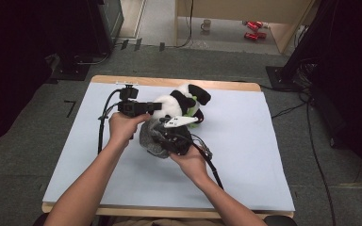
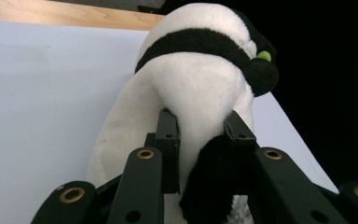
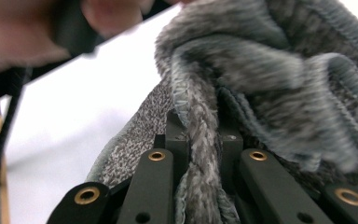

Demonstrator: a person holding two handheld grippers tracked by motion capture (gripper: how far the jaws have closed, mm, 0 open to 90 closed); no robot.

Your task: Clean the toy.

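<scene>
A black-and-white panda plush [image 1: 181, 101] lies at the back middle of the table. My left gripper [image 1: 156, 107] reaches it from the left. Seen along the jaws, the left gripper [image 2: 200, 122] is shut on the panda plush [image 2: 200, 70], pinching its white lower body beside a black limb. A grey knitted garment [image 1: 150, 136] sits bunched just in front of the panda. My right gripper [image 1: 162, 135] comes in from the right. Up close, the right gripper [image 3: 200, 122] is shut on a folded hem of the grey knitted garment [image 3: 270, 70].
A pale sheet covers the table [image 1: 245, 155], with a wooden rim [image 1: 169, 81] at the back. Cables [image 1: 102, 127] trail from both grippers across the sheet. On the floor beyond stand a mug [image 1: 206, 24] and red cans [image 1: 253, 29]. A hand [image 3: 23, 32] is close at upper left.
</scene>
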